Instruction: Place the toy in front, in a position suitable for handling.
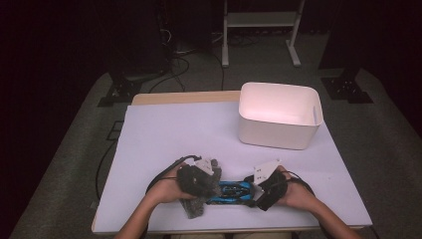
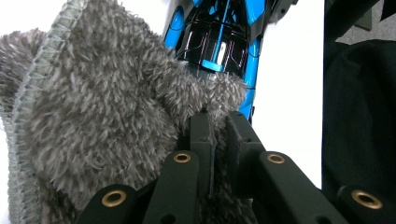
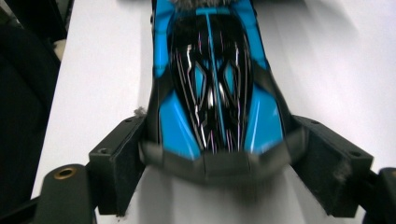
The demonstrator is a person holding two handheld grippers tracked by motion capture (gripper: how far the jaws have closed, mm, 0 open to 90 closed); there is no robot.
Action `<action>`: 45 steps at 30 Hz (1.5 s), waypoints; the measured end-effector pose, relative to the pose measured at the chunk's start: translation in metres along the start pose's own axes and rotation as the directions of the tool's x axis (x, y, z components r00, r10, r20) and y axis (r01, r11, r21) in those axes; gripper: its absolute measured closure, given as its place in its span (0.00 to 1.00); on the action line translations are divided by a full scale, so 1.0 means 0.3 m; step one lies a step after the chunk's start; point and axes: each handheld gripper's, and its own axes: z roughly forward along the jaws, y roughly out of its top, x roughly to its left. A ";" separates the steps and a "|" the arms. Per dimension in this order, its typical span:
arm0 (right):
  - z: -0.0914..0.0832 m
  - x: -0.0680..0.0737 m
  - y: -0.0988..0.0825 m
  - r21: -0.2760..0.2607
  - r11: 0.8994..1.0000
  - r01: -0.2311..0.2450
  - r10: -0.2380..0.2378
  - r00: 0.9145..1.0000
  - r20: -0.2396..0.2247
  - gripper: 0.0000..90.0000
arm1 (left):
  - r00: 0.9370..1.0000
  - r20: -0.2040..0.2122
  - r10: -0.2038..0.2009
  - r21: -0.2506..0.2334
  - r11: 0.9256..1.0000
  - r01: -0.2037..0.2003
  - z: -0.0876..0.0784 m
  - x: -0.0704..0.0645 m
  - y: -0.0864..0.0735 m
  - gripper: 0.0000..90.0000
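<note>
Both forearms come in from the near edge of the table and angle inward, so the hands face each other low over the surface. The left hand (image 1: 169,188) wraps the left gripper (image 1: 203,185), whose jaws point toward the right hand and are pinched nearly together on a cloth (image 2: 107,116). The right hand (image 1: 294,193) holds the right gripper (image 1: 255,191), aimed back at the left, its jaws spread wide and clasping the two sides of a car (image 3: 212,88).
</note>
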 end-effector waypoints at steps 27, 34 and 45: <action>0.008 0.006 -0.017 -0.021 1.000 0.013 -0.013 1.000 0.014 0.27 | 0.999 0.044 0.021 -0.024 1.000 -0.020 0.006 -0.015 0.073 0.92; 0.017 0.001 -0.009 -0.027 0.999 0.017 -0.017 1.000 0.004 0.27 | 0.994 0.083 0.076 -0.013 0.997 -0.075 0.055 -0.035 0.163 0.92; 0.027 0.005 -0.004 -0.033 0.999 0.010 -0.010 1.000 0.002 0.27 | 0.984 0.118 0.133 0.026 0.990 -0.137 0.149 -0.052 0.265 0.91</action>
